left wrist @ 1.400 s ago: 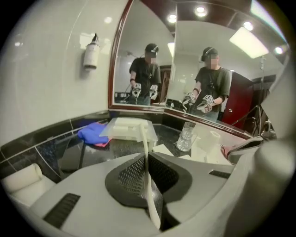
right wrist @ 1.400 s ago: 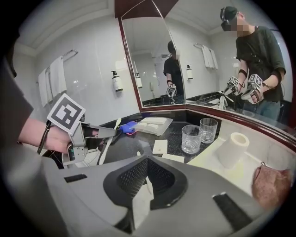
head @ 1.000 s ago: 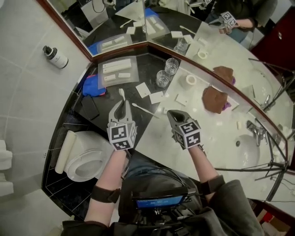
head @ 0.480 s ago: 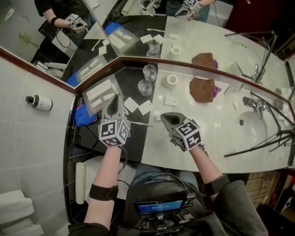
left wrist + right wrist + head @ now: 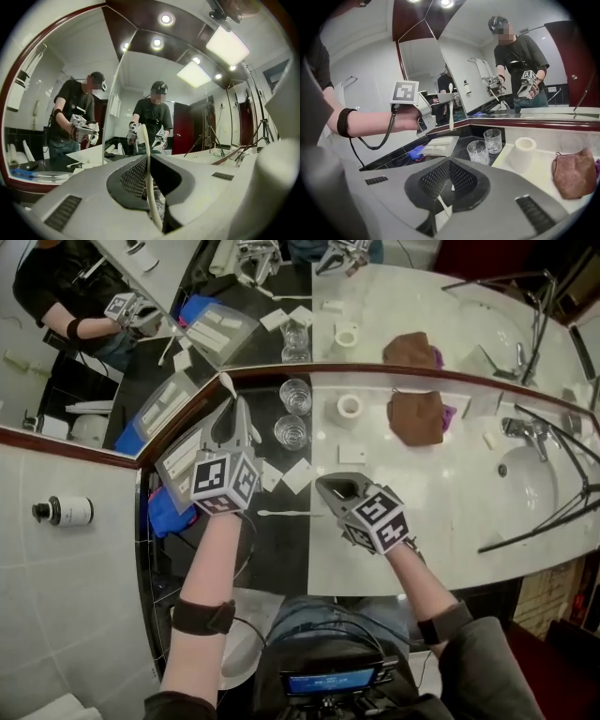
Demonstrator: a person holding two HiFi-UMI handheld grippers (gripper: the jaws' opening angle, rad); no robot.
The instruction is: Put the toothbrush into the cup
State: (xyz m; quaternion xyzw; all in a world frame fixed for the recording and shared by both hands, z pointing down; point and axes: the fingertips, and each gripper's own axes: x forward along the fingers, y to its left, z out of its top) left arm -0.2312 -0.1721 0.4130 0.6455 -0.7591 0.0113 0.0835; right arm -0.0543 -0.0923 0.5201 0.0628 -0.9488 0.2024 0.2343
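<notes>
Fingers point(image 5: 84, 206) of left gripper point(image 5: 236, 409) clamped on toothbrush point(image 5: 144, 140), its end jutting beyond

The mirror point(image 5: 394, 296) stands close at twelve o'clock of the left claw point(image 5: 238, 407). Two glass cups point(image 5: 292, 431) crowd its three o'clock, a tape roll point(image 5: 350, 409) beyond. Open desk point(image 5: 450, 493) lies at the right claw's point(image 5: 330, 486) three o'clock.

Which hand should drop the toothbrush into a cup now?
Left. The left claw grips the toothbrush upright beside the glass cups; the right claw is shut, apparently empty.
</notes>
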